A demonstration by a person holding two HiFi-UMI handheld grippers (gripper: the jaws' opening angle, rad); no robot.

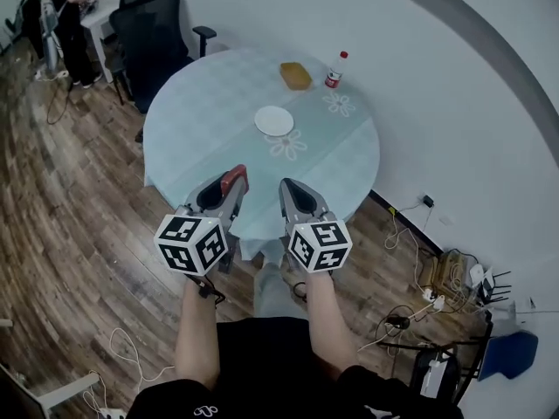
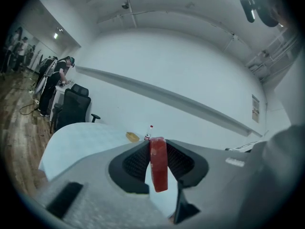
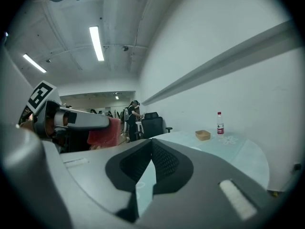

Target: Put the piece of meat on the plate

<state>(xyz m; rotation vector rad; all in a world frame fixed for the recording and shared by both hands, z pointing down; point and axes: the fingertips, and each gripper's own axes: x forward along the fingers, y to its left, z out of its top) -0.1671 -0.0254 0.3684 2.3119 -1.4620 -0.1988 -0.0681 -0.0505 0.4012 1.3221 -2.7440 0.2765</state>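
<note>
The left gripper [image 1: 229, 182] has its fingers clenched on the piece of meat [image 2: 158, 166], which hangs with its long axis upright at the near edge of the bench [image 1: 201, 103]. The plate [image 1: 274, 120] lies ahead and slightly right, well apart. The right gripper [image 1: 293, 190], alongside, has its fingers pressed together on nothing.

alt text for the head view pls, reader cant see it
Seen from above, the left gripper holds a red piece of meat at the near edge of a round table, with the empty right gripper beside it. A white plate sits mid-table, with a bottle and a small box beyond.
</note>
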